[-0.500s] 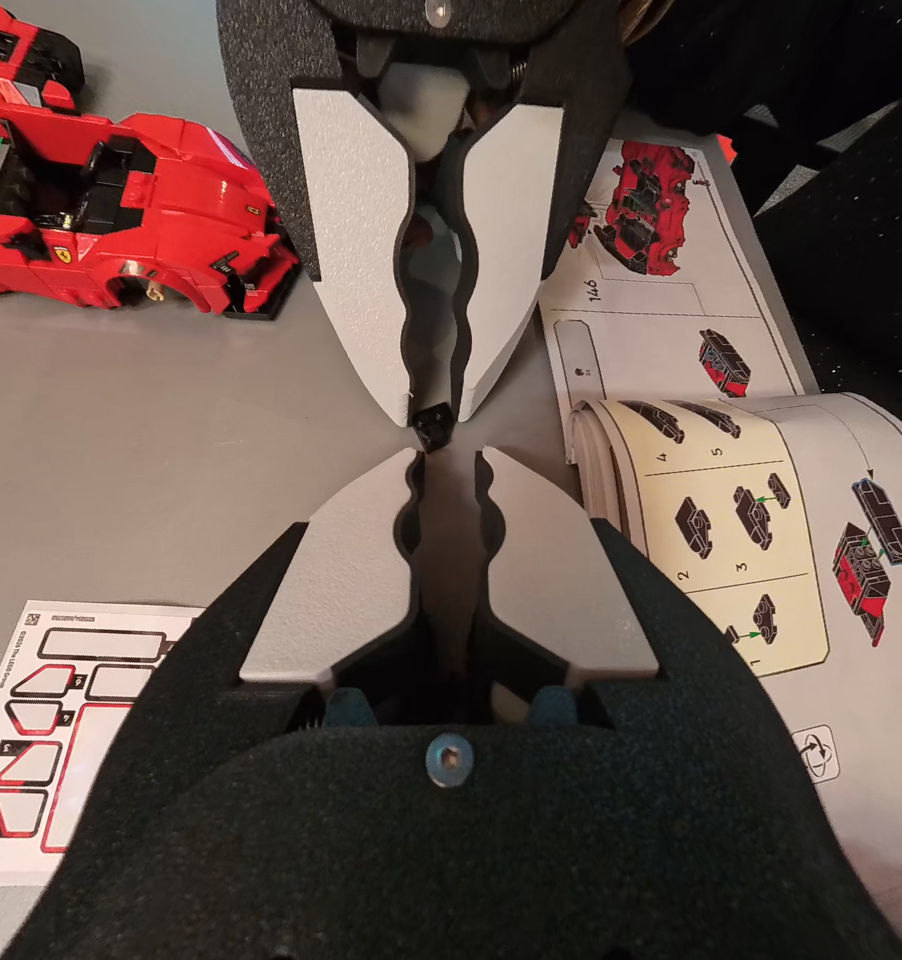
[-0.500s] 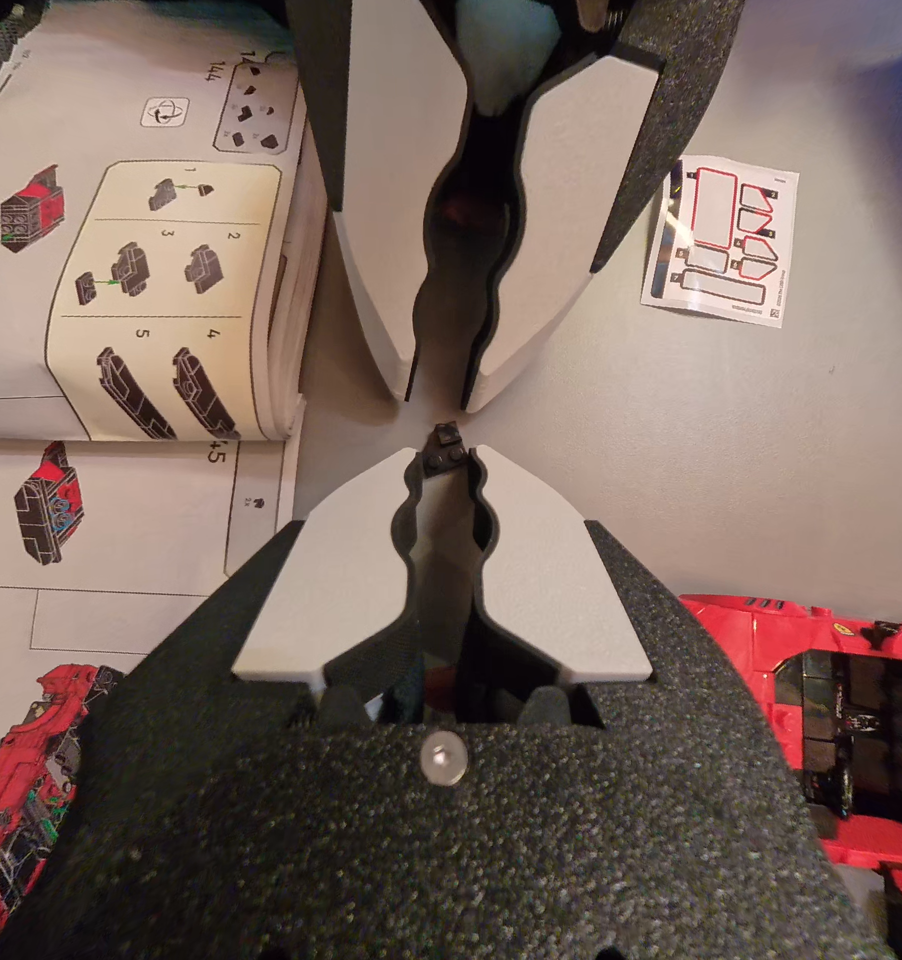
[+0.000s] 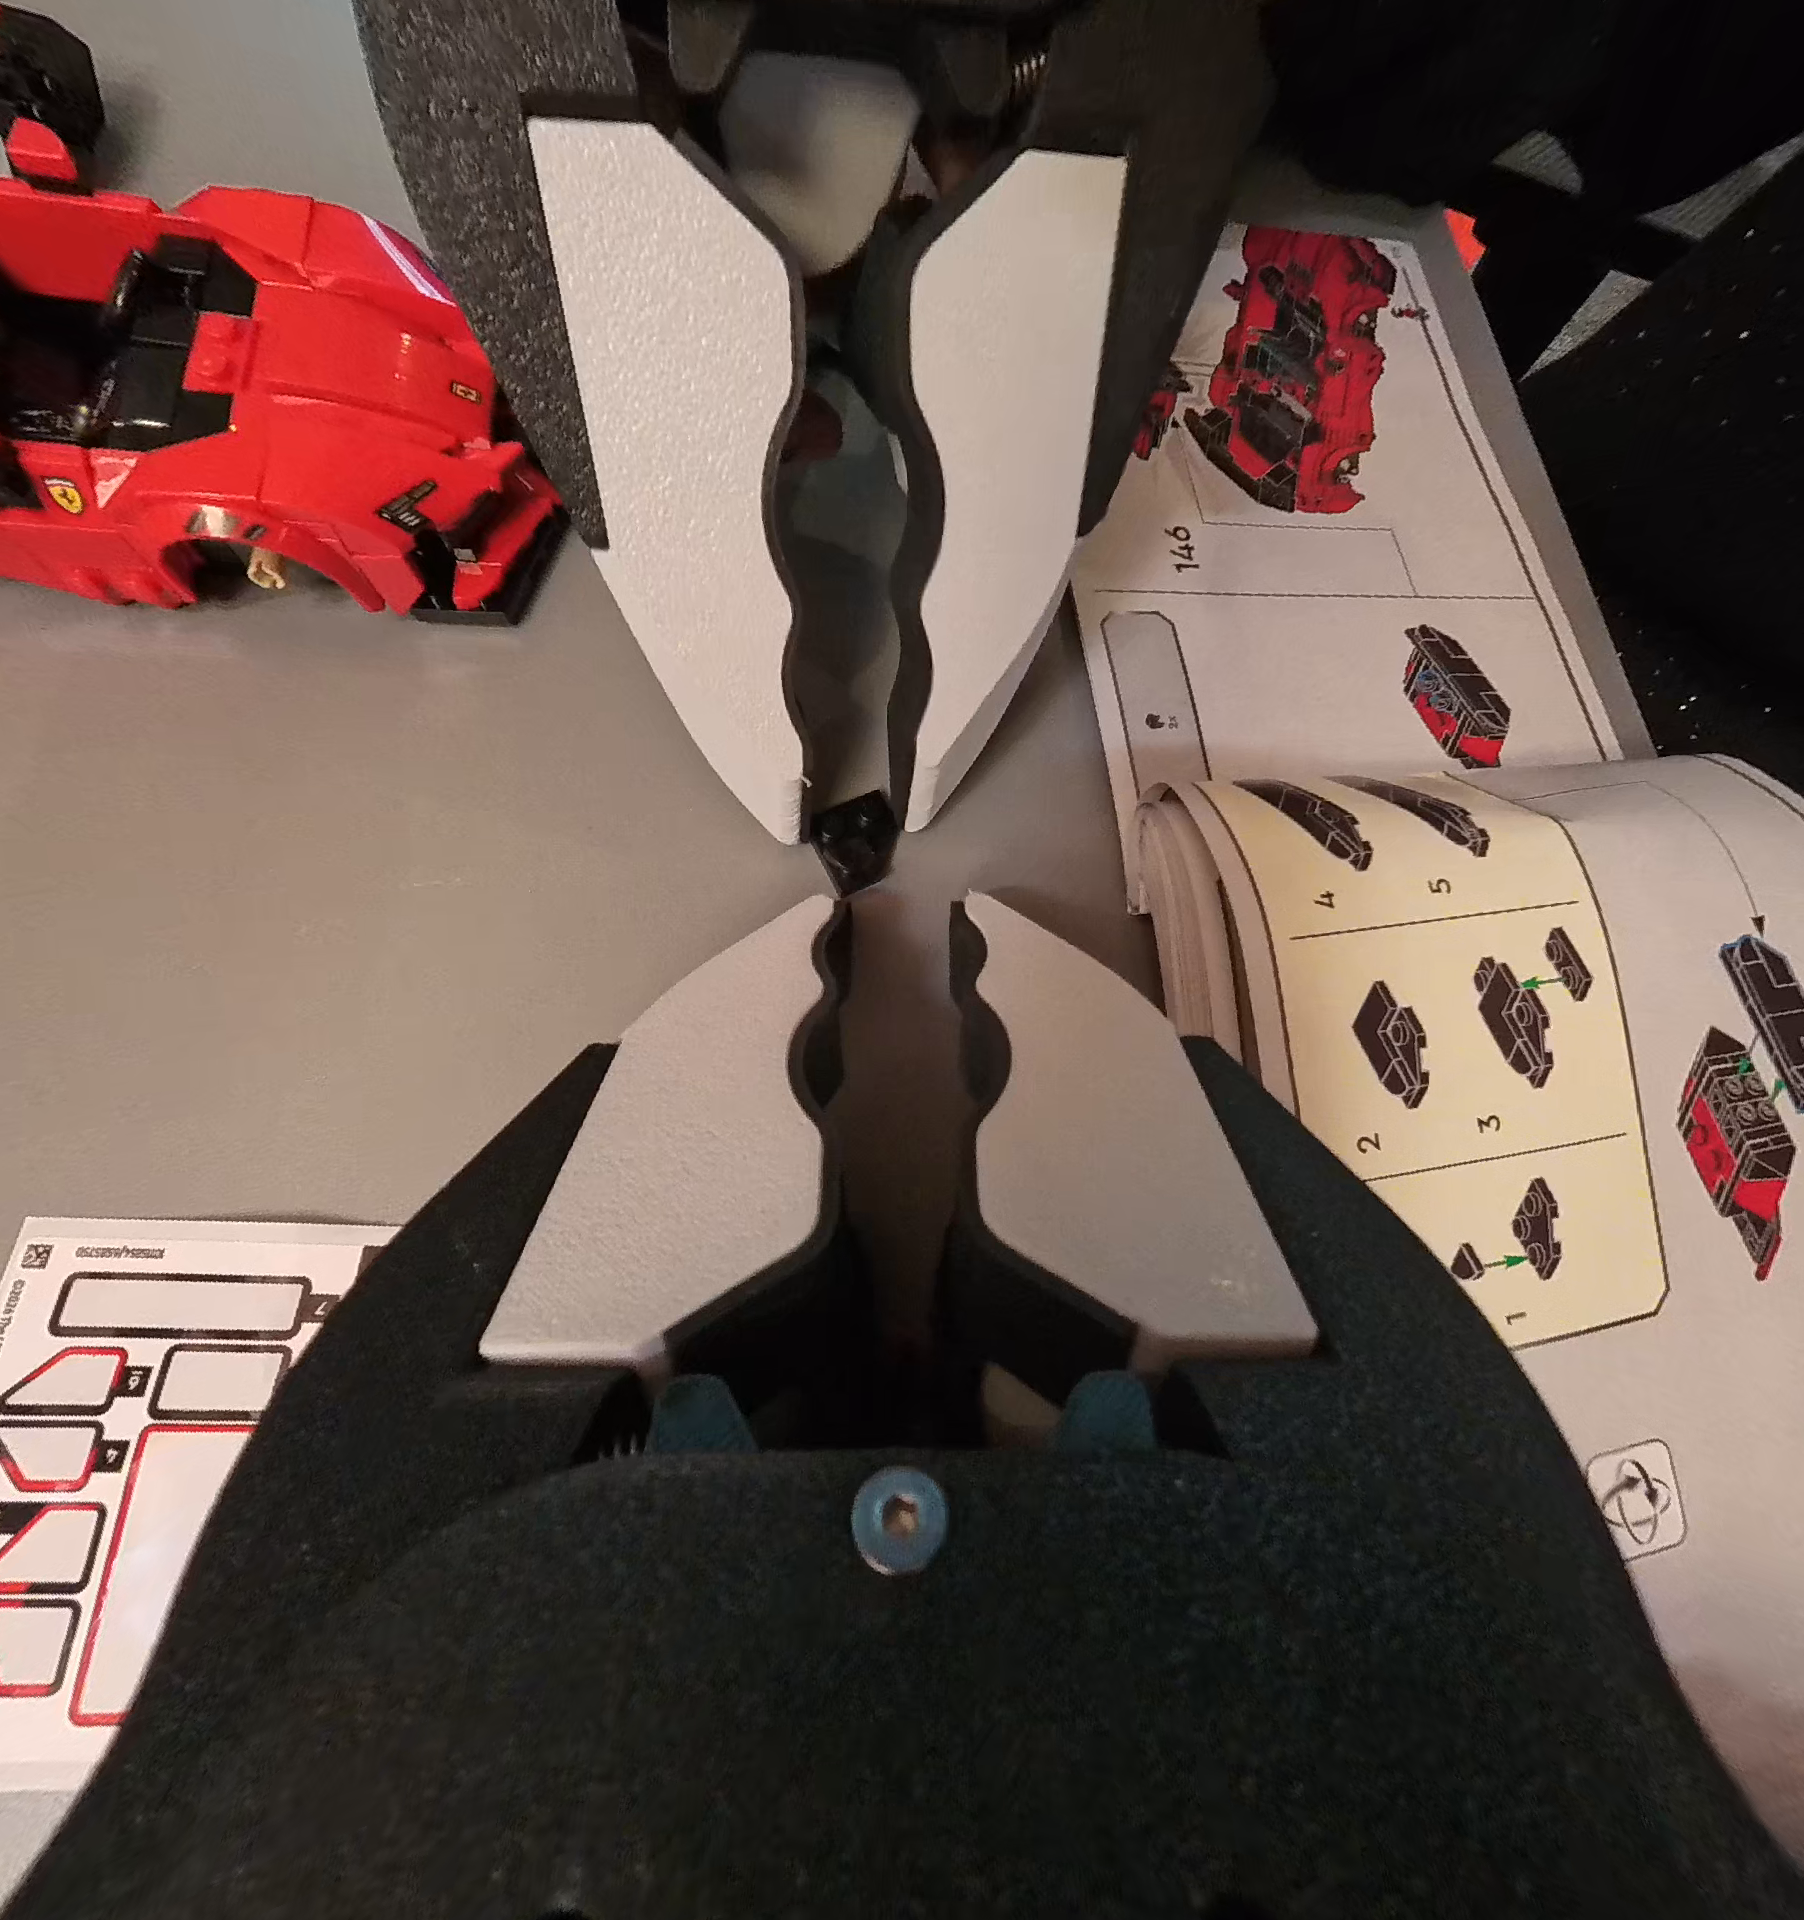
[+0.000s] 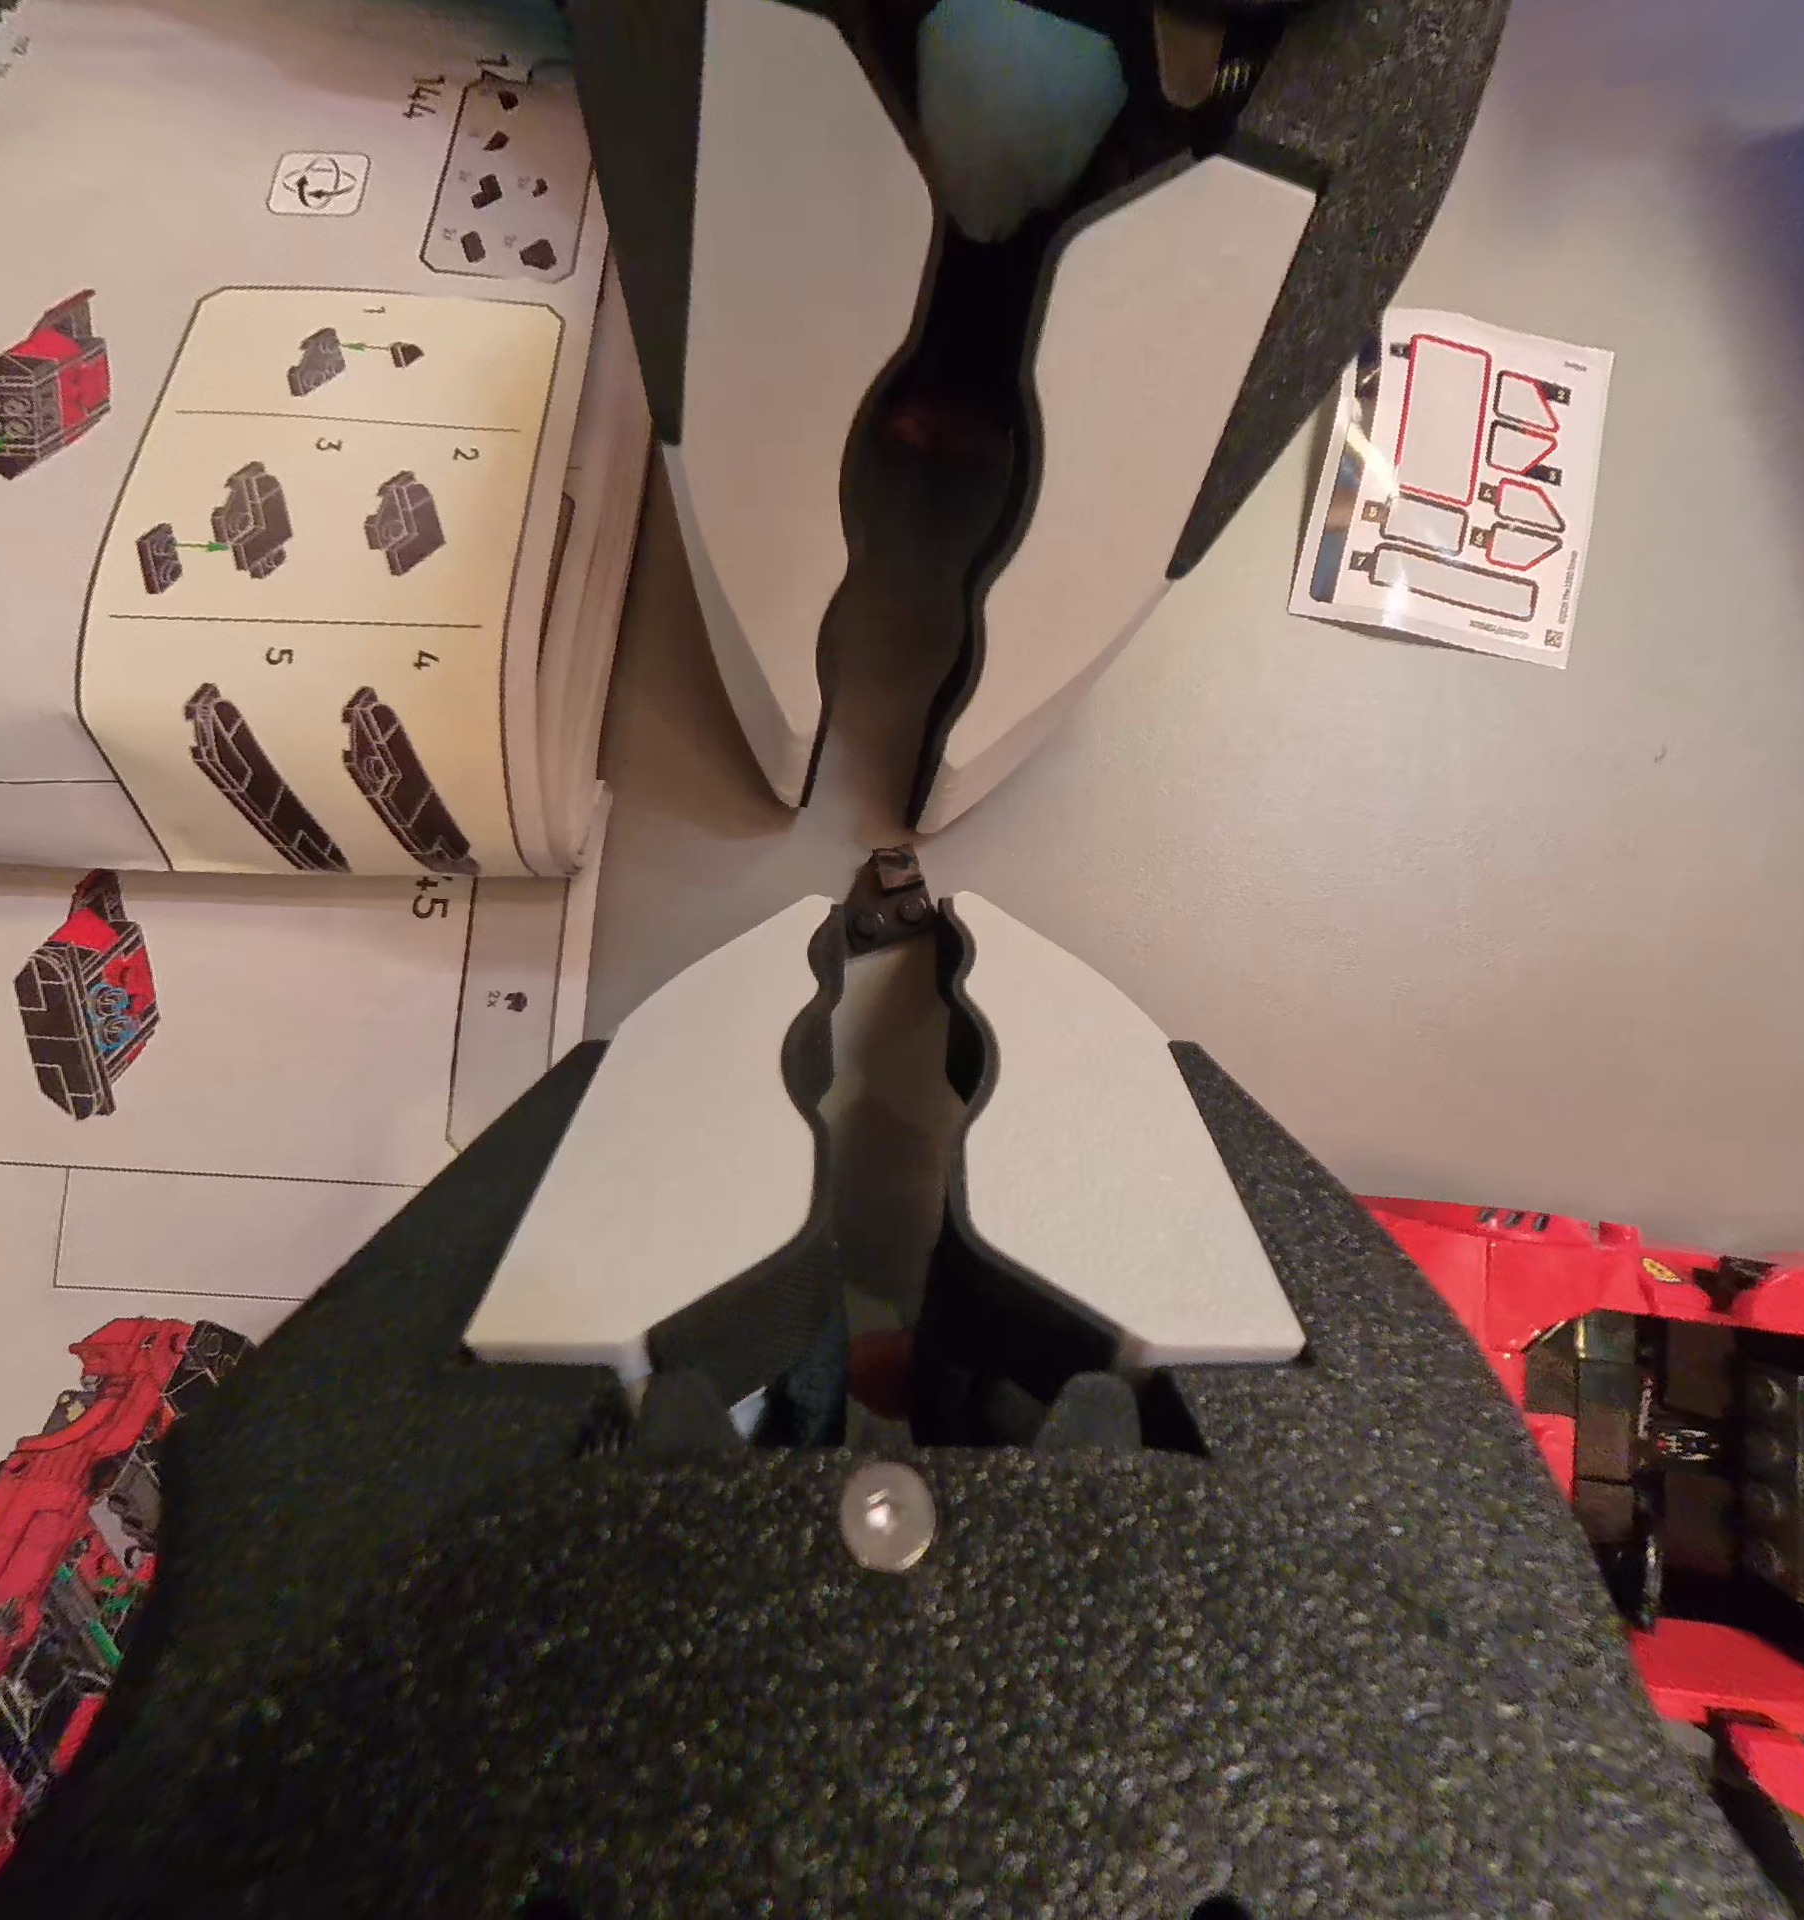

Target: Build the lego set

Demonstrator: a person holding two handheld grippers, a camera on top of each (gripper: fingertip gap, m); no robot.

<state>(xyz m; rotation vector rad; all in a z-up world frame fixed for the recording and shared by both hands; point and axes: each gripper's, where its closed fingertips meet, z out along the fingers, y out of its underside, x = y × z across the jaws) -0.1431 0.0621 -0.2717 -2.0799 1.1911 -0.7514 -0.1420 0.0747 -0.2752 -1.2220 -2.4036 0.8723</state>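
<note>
My right gripper (image 4: 890,909) is shut on a small black lego piece (image 4: 885,920), a studded plate with a small slope (image 4: 893,862) at its front. In the left wrist view the piece (image 3: 856,844) shows between the right gripper's (image 3: 856,816) tips. My left gripper (image 3: 903,909) faces it tip to tip, slightly open and empty, just short of the piece. It also shows in the right wrist view (image 4: 865,810). The red lego car (image 3: 285,416) stands on the grey table (image 3: 306,883), off to one side (image 4: 1656,1455).
The open instruction booklet (image 3: 1397,1039) lies beside the grippers, with its pages curled up (image 4: 254,520). A sticker sheet (image 3: 98,1455) lies flat on the table on the other side (image 4: 1449,488). A dark sleeve fills the far right corner (image 3: 1656,260). My two grippers' fingertips are within a few centimetres of each other.
</note>
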